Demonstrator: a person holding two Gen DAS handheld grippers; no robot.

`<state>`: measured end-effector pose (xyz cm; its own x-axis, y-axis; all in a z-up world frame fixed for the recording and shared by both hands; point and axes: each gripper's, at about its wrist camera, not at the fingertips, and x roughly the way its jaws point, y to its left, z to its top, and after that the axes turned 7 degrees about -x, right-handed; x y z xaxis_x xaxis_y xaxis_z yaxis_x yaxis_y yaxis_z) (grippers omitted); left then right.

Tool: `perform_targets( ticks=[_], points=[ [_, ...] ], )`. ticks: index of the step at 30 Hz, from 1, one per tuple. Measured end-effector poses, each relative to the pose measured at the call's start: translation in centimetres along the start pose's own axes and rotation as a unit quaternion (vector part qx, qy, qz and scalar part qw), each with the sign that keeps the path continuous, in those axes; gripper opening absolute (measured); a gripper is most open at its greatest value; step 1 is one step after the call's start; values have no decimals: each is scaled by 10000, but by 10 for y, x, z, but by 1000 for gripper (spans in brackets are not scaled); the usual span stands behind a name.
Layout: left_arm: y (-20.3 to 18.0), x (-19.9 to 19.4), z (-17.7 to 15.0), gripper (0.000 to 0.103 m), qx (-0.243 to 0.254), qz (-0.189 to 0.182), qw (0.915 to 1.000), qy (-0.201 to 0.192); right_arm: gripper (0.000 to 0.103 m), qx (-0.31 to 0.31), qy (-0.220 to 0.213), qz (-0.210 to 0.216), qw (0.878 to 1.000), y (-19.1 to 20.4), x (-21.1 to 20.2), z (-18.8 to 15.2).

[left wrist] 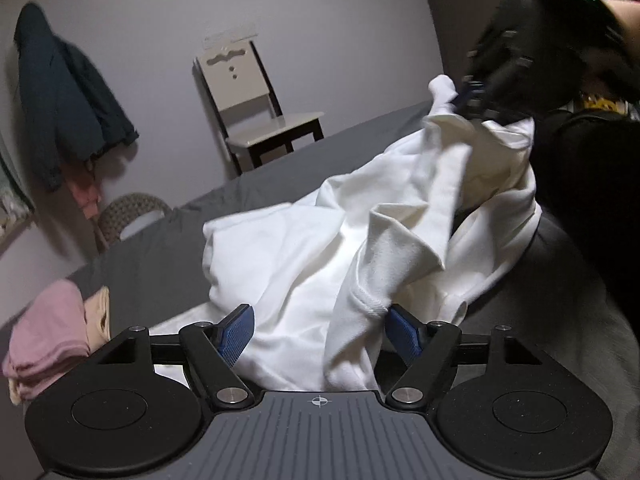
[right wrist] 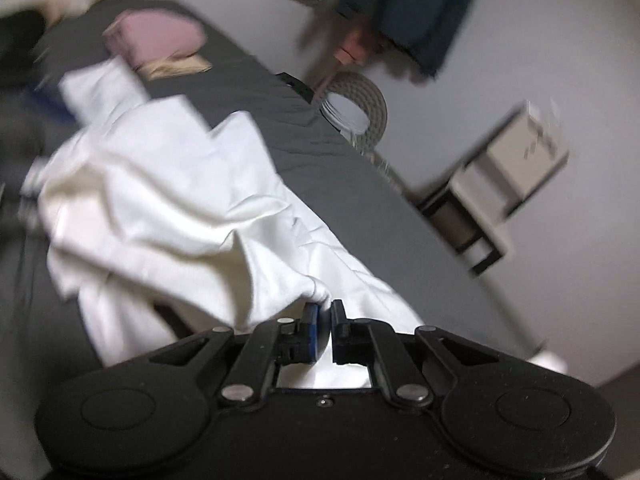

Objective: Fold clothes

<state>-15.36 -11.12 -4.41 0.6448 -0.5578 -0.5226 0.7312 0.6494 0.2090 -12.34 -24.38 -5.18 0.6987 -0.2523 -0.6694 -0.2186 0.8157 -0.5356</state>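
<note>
A crumpled white garment lies on the grey bed. My left gripper is open low over the bed. The cloth bunches between its blue pads, and a ribbed hem touches the right pad. At the upper right, my right gripper holds a raised edge of the garment. In the blurred right wrist view, the right gripper is shut on a fold of the white garment, which trails away across the bed.
A folded pink stack over a beige piece sits at the bed's left edge, and shows as the pink stack. Beyond the bed are a chair, a woven basket and a hanging dark jacket. A person's dark clothing fills the right.
</note>
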Motion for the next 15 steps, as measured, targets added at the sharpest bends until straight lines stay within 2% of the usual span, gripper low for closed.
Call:
perform_targets(
  ticks=[3,8,9,10,11,15],
  points=[
    [-18,-4,2,73,579,147,9980,-189,7,635,94,296,9975,-25,23,6],
    [-50,-3,-3,72,1684,426,9844,-268,7,1093,135,528,9925,-51,46,12],
    [-53,0,-3,72,1758,459,9831,-230,7,1107,156,563,9921,-53,50,15],
    [-56,3,-3,67,1765,466,9830,-195,7,1116,175,597,9918,-54,53,18],
    [-59,6,-2,57,1772,473,9829,-161,7,1074,165,627,9921,-54,55,21],
    [-52,23,8,54,1286,718,9891,-2,9,874,247,681,9935,-55,67,32]
  ],
)
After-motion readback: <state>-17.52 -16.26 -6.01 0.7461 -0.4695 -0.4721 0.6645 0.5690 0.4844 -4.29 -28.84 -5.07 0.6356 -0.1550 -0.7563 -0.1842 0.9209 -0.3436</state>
